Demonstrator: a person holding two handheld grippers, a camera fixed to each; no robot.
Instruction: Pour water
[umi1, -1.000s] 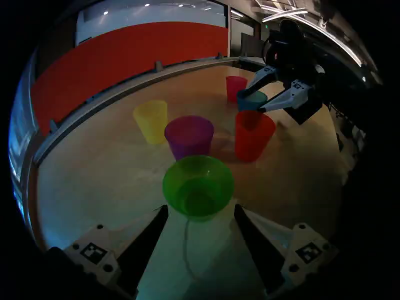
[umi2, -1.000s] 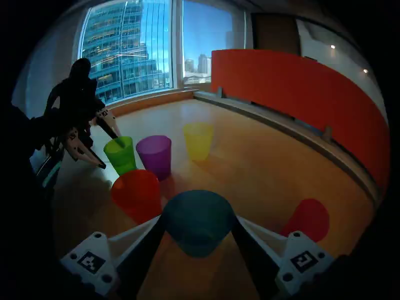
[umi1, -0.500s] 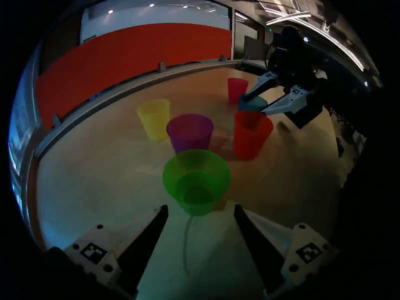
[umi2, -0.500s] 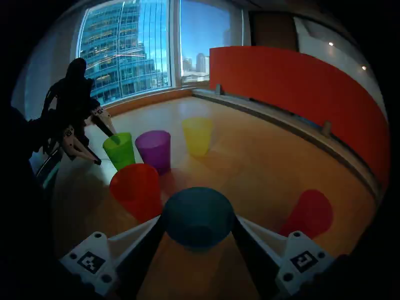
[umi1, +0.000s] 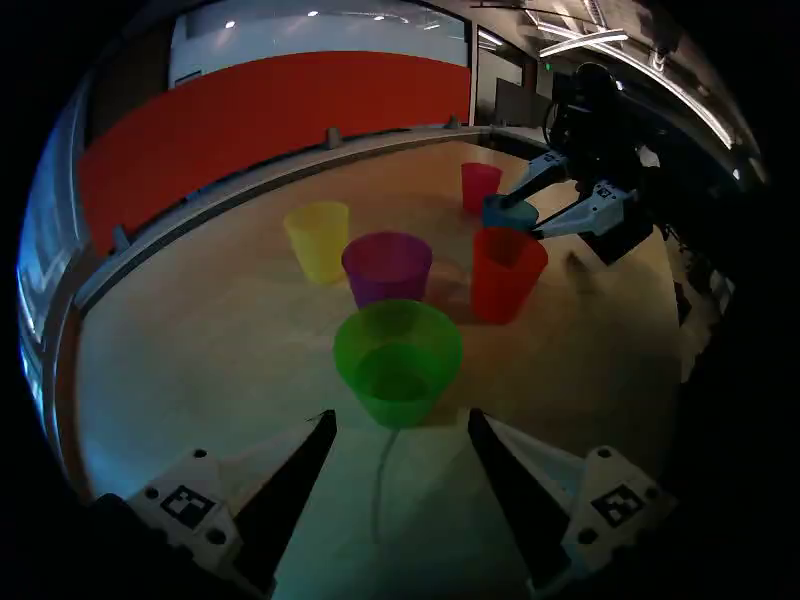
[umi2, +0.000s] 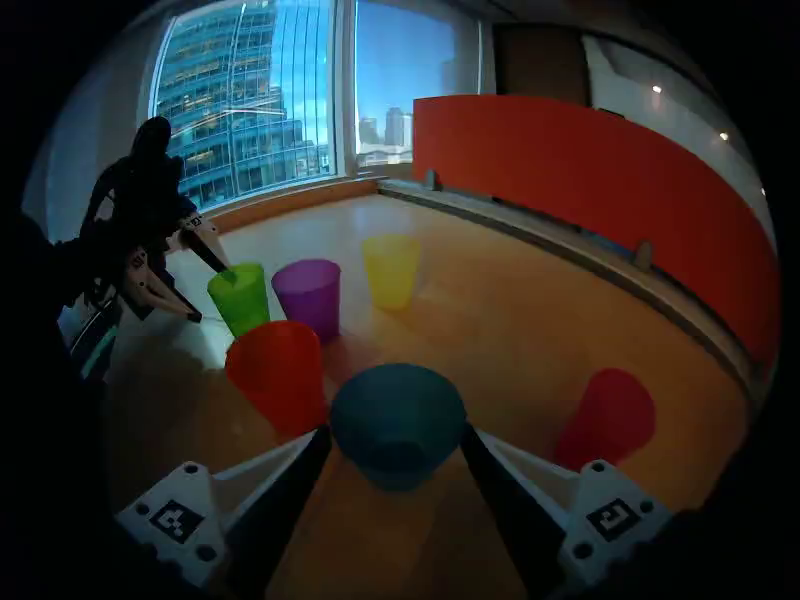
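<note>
A broad wooden table (umi1: 200, 340) carries the whole job. Toward its far right, the right gripper (umi2: 393, 432) has both fingers clamped on the teal cup (umi2: 398, 415), held upright just beside the orange cup (umi2: 278, 375). The orange cup looks the likely receiver, so I judge the step in hand to be bringing the teal cup over it to pour. To do it well, get the teal rim above the orange rim before tipping, then tilt slowly toward the orange mouth. Hold firm, since a smooth tapered cup could slip between the fingers. Whether the teal cup holds water I cannot tell

Around this, a red wall (umi1: 270, 110) runs along the table's far edge and a tall window (umi2: 250, 100) shows towers. The left gripper (umi1: 400, 415) sits at the near side with fingers spread, gripping nothing. The green cup (umi1: 398, 355) stands just ahead of its tips. The purple cup (umi1: 387, 265) is near the orange cup on its left and could be knocked. The yellow cup (umi1: 318, 238) and pink cup (umi1: 480, 185) stand farther off
</note>
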